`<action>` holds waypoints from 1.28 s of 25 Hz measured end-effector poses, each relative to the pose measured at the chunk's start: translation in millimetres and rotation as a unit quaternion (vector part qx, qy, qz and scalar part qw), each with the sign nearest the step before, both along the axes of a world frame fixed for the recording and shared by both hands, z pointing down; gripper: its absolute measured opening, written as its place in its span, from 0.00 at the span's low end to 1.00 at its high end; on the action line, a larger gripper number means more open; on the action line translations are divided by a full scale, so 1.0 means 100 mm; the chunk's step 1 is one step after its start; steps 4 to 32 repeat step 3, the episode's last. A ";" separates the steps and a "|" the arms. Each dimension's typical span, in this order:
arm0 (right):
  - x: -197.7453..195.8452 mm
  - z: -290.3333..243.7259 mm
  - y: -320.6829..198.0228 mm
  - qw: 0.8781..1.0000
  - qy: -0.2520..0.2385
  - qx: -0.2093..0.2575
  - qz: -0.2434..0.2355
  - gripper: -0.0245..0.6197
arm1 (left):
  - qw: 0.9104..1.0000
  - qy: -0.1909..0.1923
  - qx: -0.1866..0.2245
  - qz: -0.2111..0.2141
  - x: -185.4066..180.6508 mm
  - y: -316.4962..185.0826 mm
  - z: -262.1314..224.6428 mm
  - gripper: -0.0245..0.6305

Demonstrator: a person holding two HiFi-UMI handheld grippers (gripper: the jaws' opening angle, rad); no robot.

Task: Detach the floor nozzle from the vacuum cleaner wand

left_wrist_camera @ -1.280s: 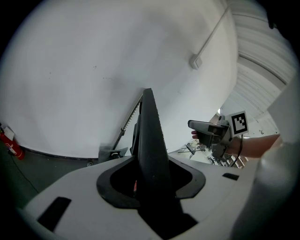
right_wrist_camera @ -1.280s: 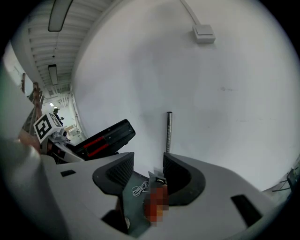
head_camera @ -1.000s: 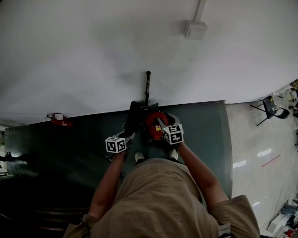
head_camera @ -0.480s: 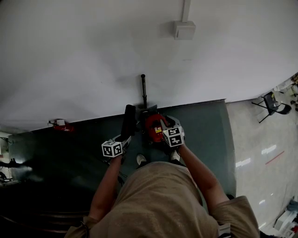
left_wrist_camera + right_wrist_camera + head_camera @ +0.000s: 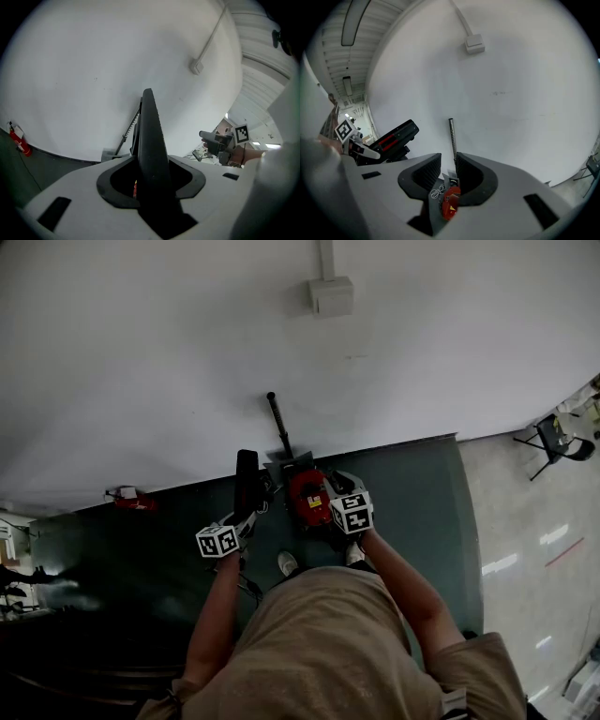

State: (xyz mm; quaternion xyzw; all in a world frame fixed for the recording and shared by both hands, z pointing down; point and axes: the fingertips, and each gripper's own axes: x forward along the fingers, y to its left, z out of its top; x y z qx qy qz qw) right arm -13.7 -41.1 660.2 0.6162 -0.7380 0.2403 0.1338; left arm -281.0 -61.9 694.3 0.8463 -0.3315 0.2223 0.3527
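Observation:
In the head view my left gripper (image 5: 242,515) is shut on the black floor nozzle (image 5: 247,480), which it holds up off the floor, apart from the rest of the cleaner. In the left gripper view the nozzle (image 5: 151,140) stands edge-on between the jaws of that gripper (image 5: 150,157). The black wand (image 5: 277,426) leans against the white wall above the red vacuum body (image 5: 307,495). My right gripper (image 5: 327,488) sits at the body's right side. In its own view the right gripper (image 5: 448,171) is shut, with the wand (image 5: 452,140) and red body (image 5: 449,205) beyond.
A dark green floor strip (image 5: 412,493) runs along the white wall. A small red thing (image 5: 131,498) stands at the wall's foot to the left. A grey box (image 5: 330,294) with conduit is on the wall. A folding chair (image 5: 553,437) stands at the right. The person's shoes (image 5: 286,562) are just behind the cleaner.
The nozzle in my left gripper has come away from the wand's foot and moved left and up. The right gripper stays beside the red body.

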 end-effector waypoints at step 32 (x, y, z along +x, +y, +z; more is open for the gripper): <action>0.18 -0.03 0.04 1.000 -0.015 0.004 -0.002 0.20 | 1.000 0.003 0.002 -0.016 0.11 0.00 0.00 0.30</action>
